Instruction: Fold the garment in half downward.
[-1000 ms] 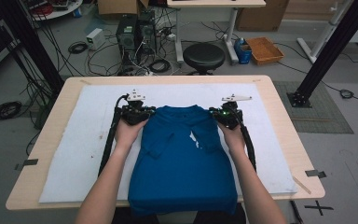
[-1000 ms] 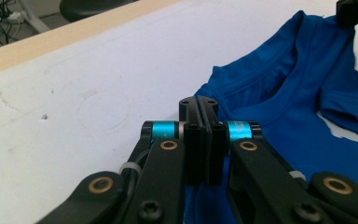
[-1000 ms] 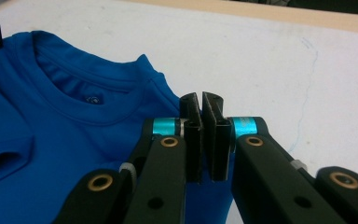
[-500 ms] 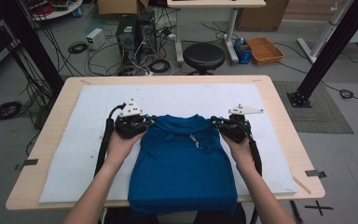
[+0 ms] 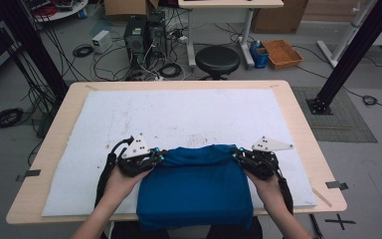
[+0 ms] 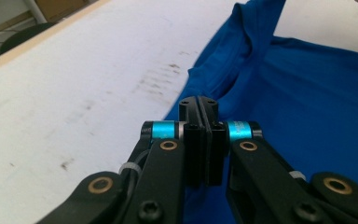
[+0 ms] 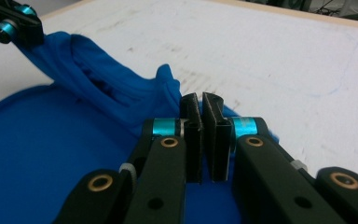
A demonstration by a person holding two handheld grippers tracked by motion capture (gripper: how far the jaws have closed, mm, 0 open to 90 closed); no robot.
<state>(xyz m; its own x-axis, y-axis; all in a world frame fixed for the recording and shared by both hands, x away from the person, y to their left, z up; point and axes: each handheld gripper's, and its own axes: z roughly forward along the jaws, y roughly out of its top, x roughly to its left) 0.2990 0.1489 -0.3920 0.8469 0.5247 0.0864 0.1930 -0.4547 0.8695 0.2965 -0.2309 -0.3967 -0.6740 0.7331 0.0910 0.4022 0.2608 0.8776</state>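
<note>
High view: I am drawing the blue shirt's [image 5: 195, 186] far edge back toward me, well nearer than a second ago; the fold is closing. Left gripper view: my left gripper [image 6: 199, 105] is clenching cloth. Right gripper view: my right gripper [image 7: 201, 103] is likewise pinching the hem over the white mat [image 7: 284, 70].

A pale wooden table [image 5: 298, 124] topped with a scuffed white mat [image 5: 189, 119] stands on a grey floor [image 5: 373, 164] strewn with black cables [image 5: 5, 118]. Behind it sit a round black stool [image 5: 217, 59], two computer towers [image 5: 144, 37] and an orange tray [image 5: 282, 53]. A second desk [image 5: 229, 4] and cardboard boxes [image 5: 278, 20] stand farther back, under dim, even light.
</note>
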